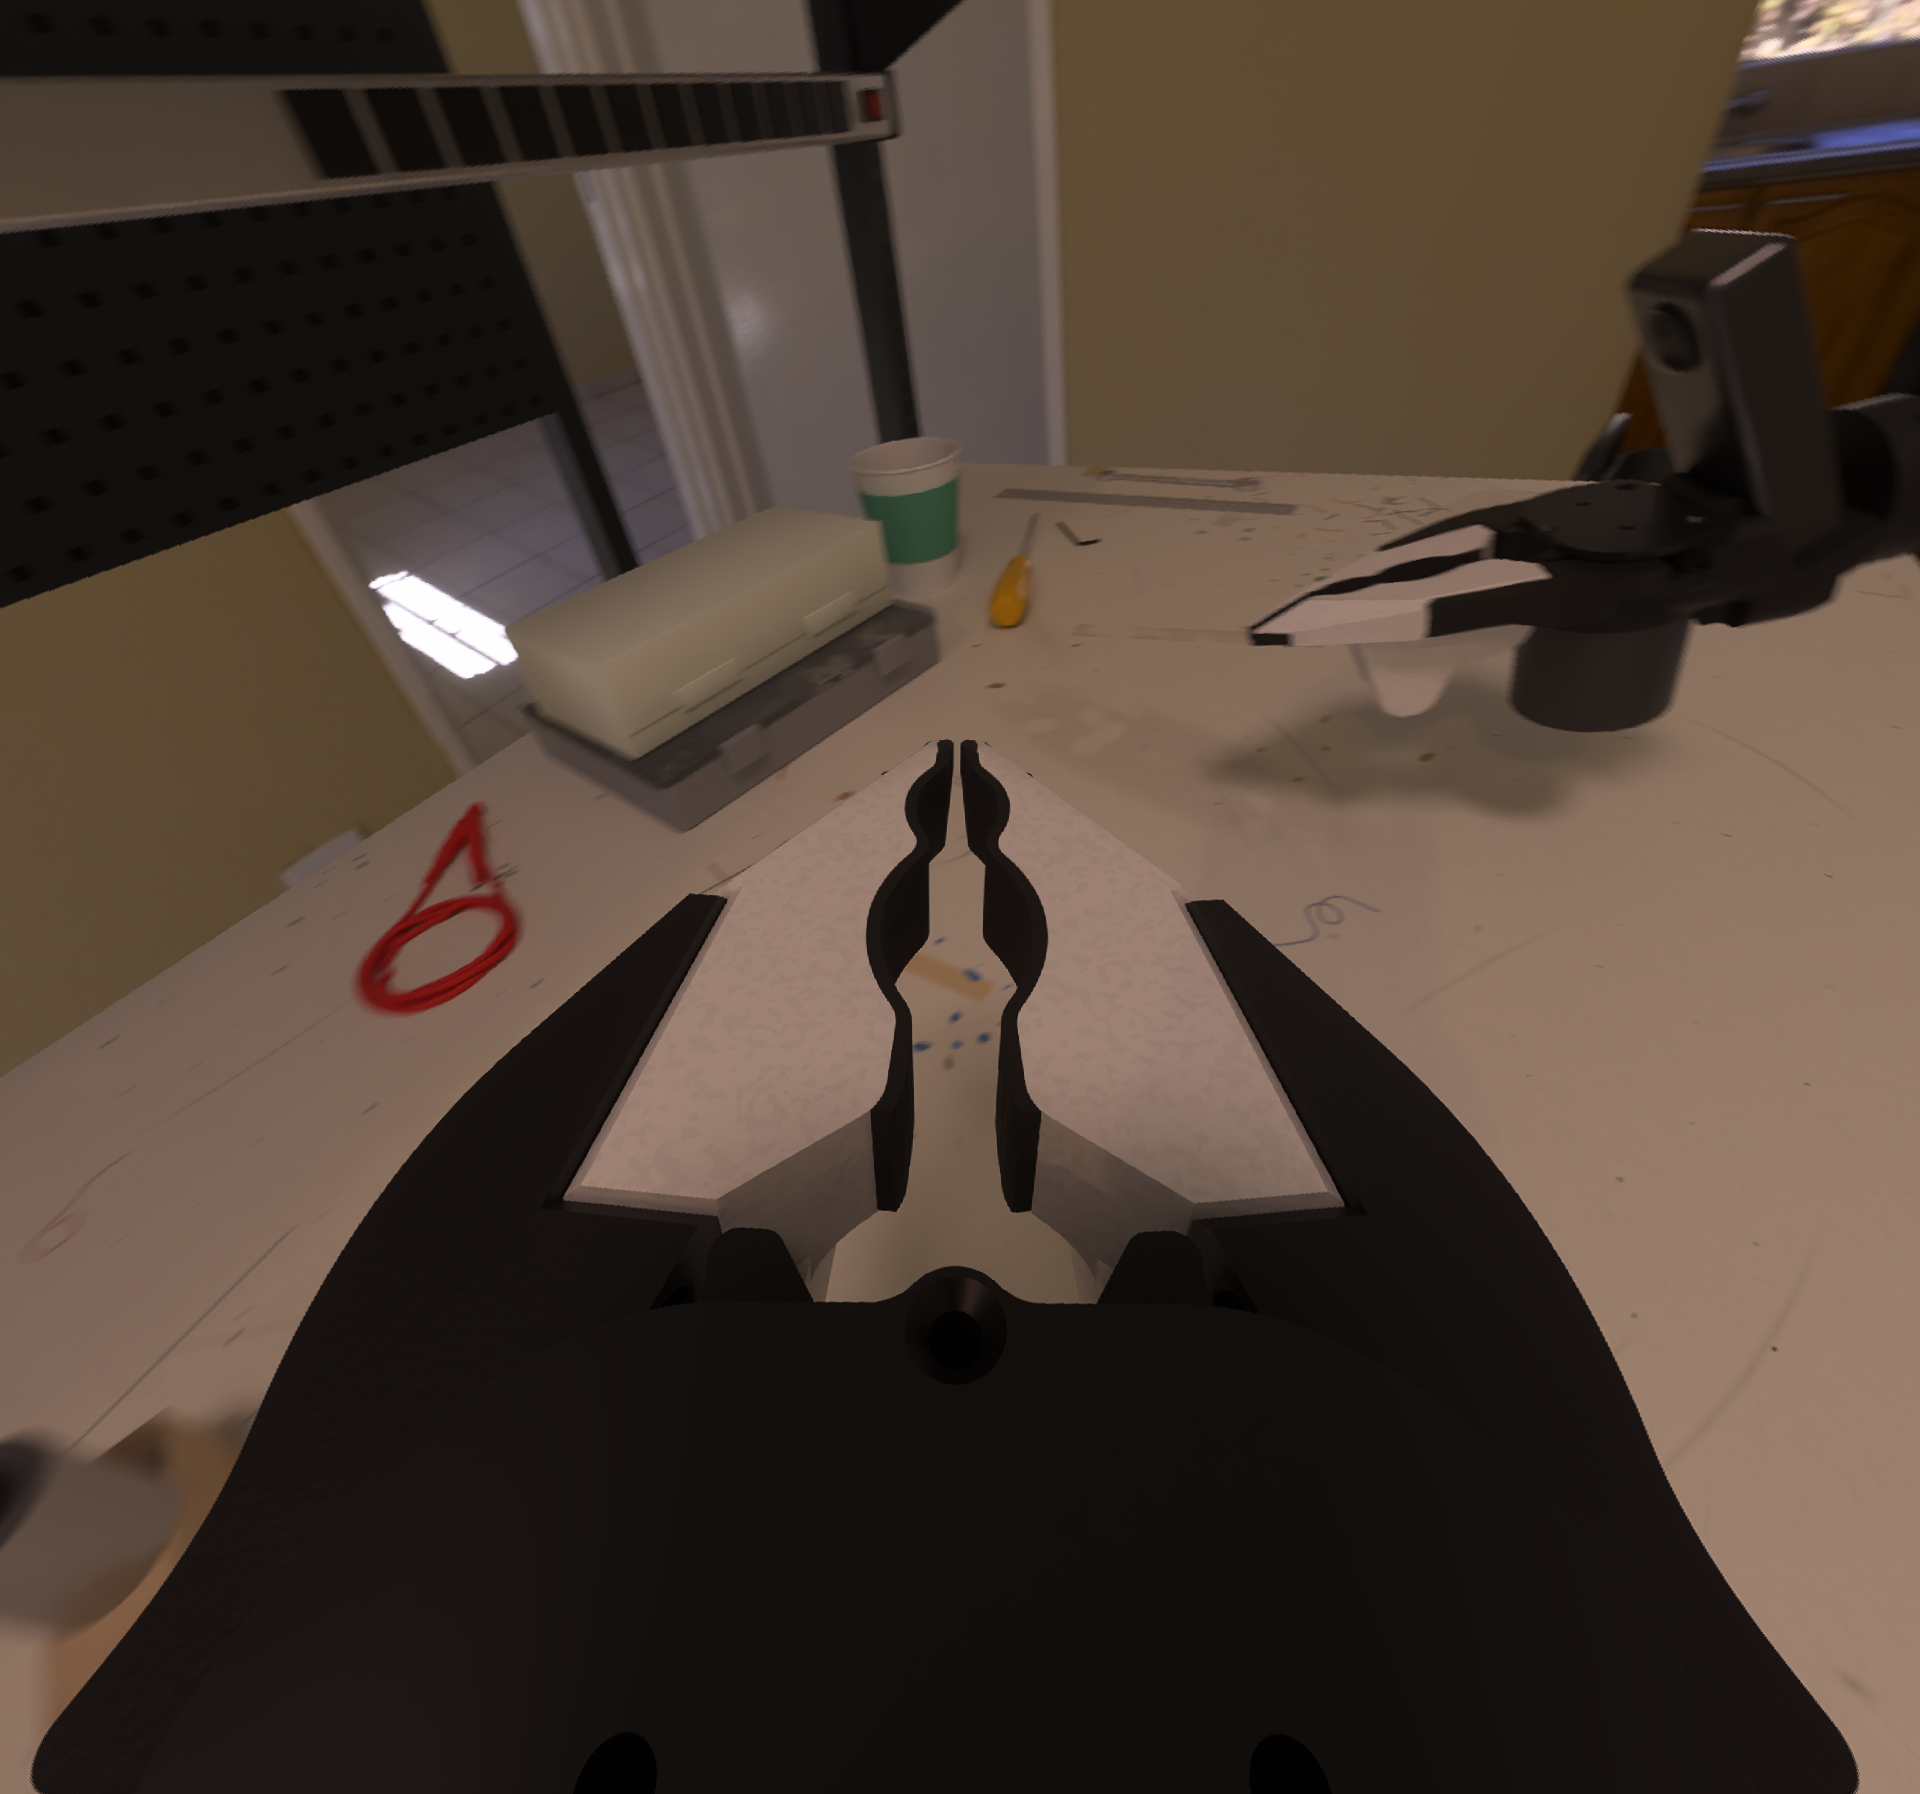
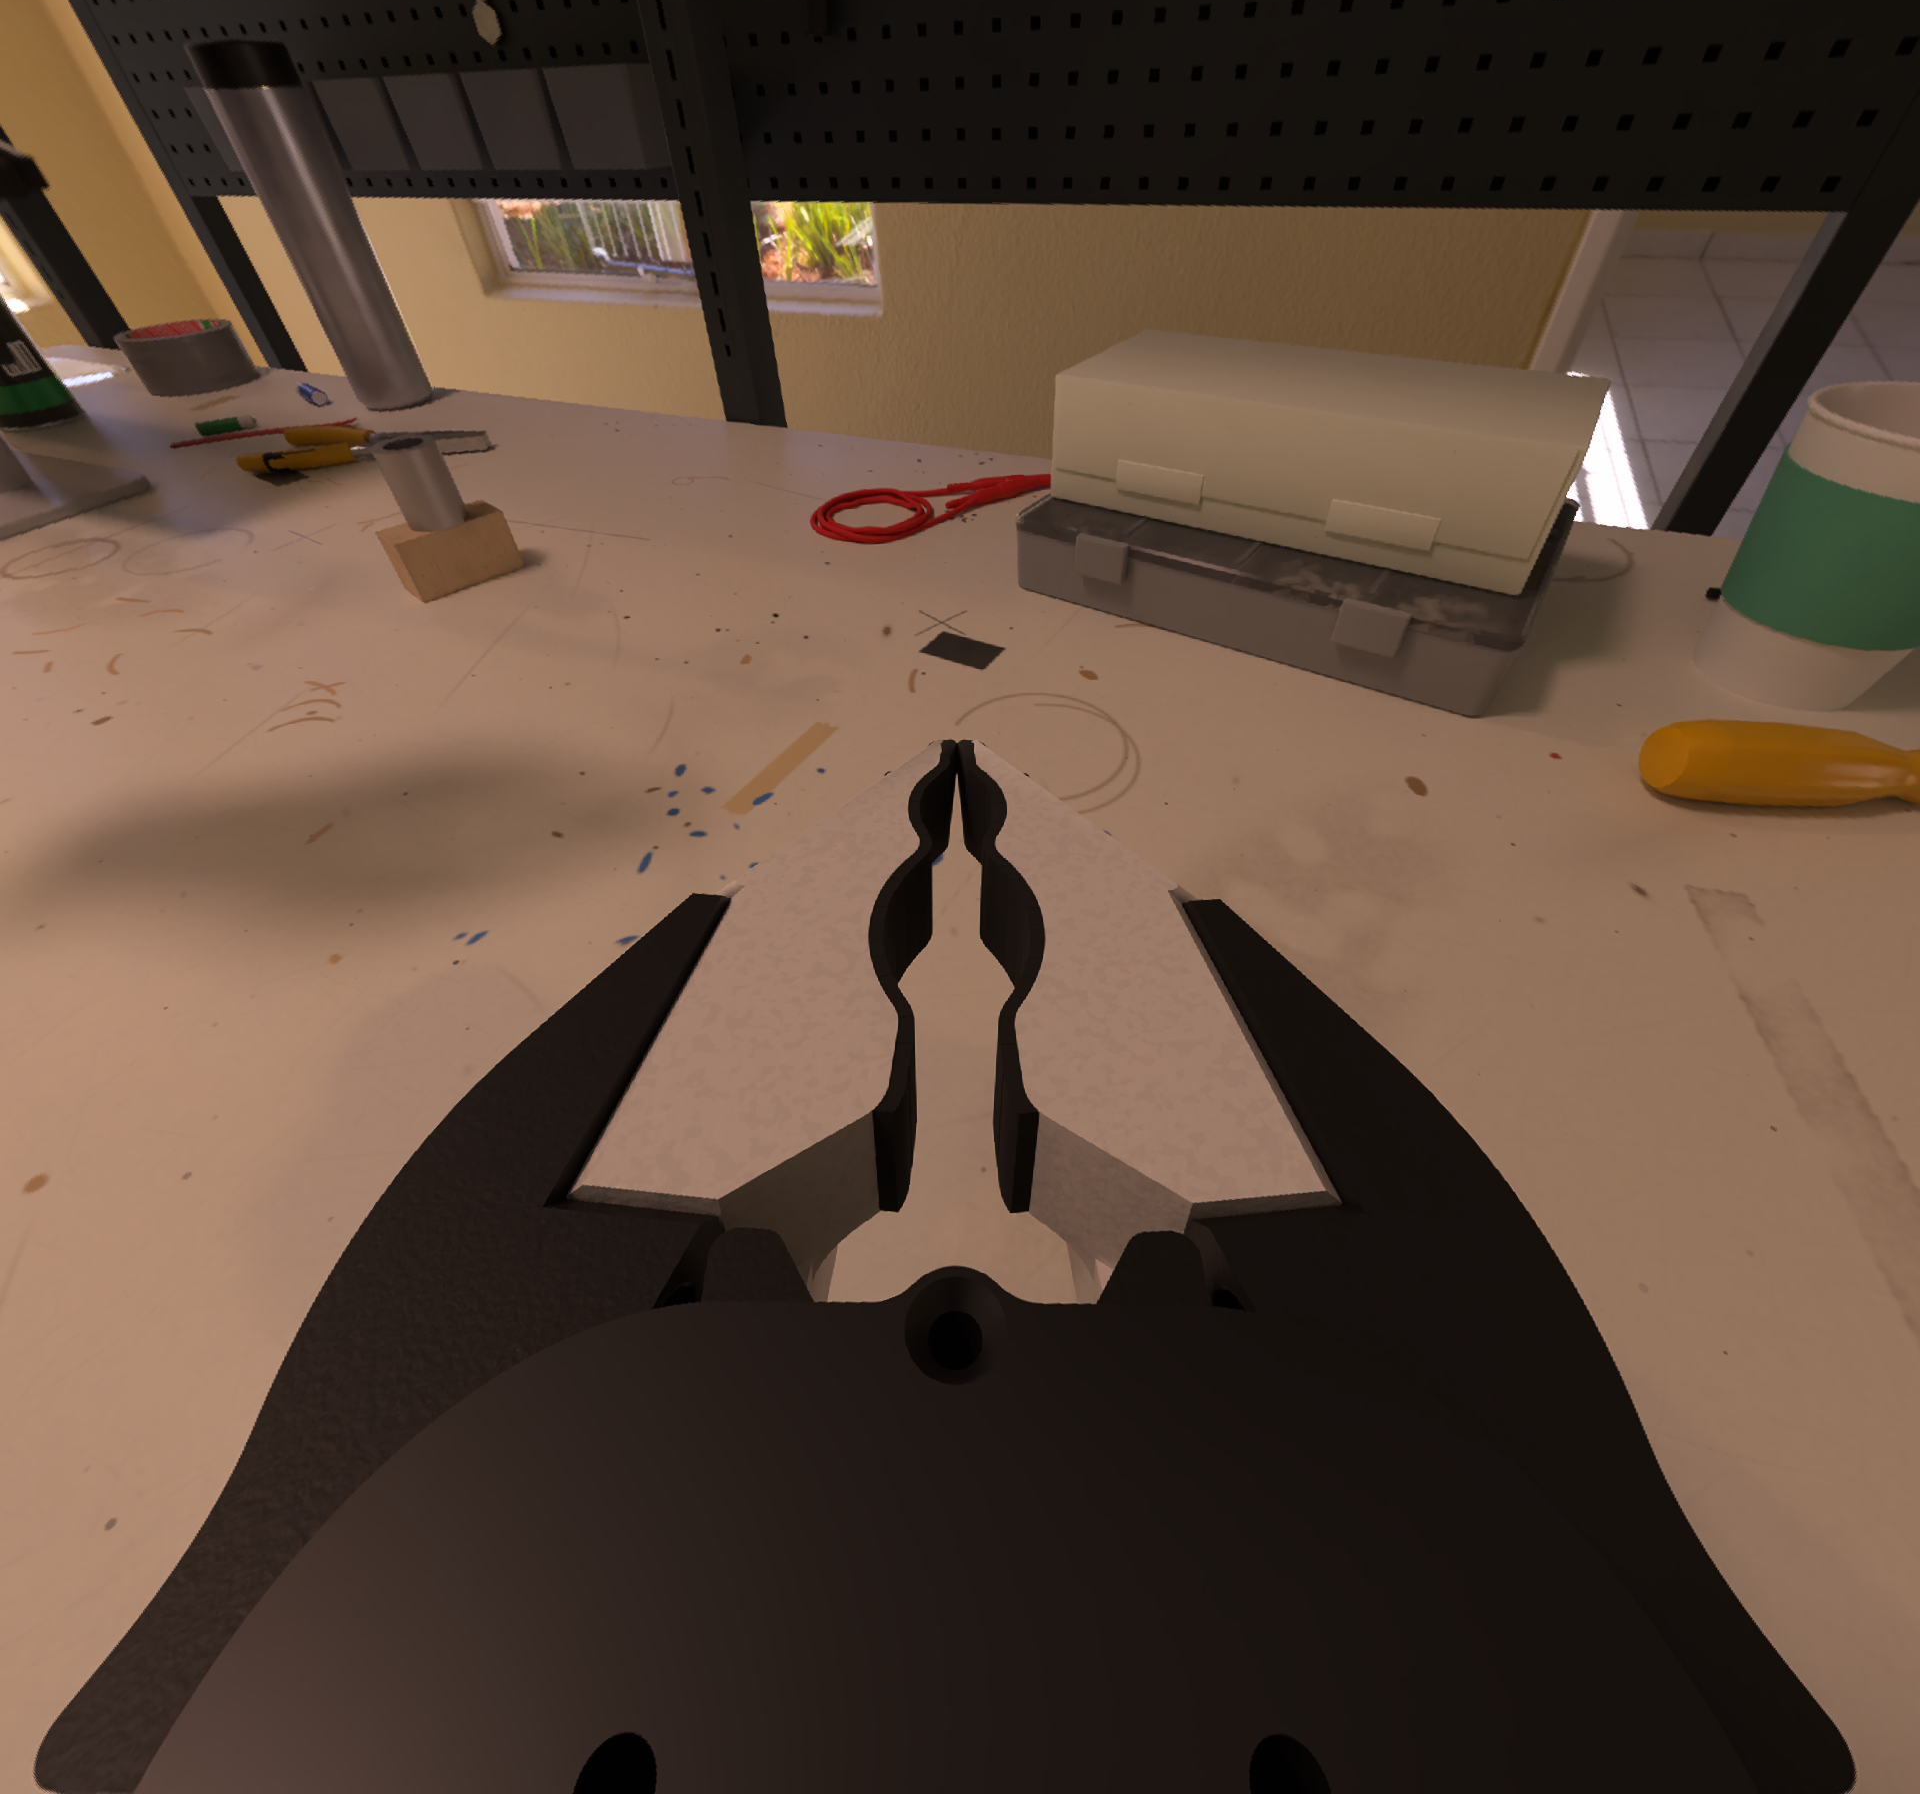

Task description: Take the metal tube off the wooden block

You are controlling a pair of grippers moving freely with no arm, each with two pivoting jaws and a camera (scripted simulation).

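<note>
In the right wrist view a short metal tube (image 2: 418, 482) stands upright in a small wooden block (image 2: 452, 555) at the far left of the workbench. My right gripper (image 2: 956, 755) is shut and empty, well to the right of the block and nearer. It also shows in the left wrist view (image 1: 1265, 635), hovering above the bench. My left gripper (image 1: 956, 755) is shut and empty above the bench. A blurred tan and grey shape (image 1: 114, 1516) sits at the bottom left edge of the left wrist view, beside the left gripper.
A cream box (image 2: 1320, 456) lies on a grey case (image 2: 1268, 601). Near them are a paper cup with a green band (image 2: 1829, 549), a yellow-handled screwdriver (image 2: 1766, 762) and a red cable (image 2: 894, 510). A tall metal tube (image 2: 312, 227), a tape roll (image 2: 187, 354) and a black pegboard (image 2: 1247, 30) stand at the back.
</note>
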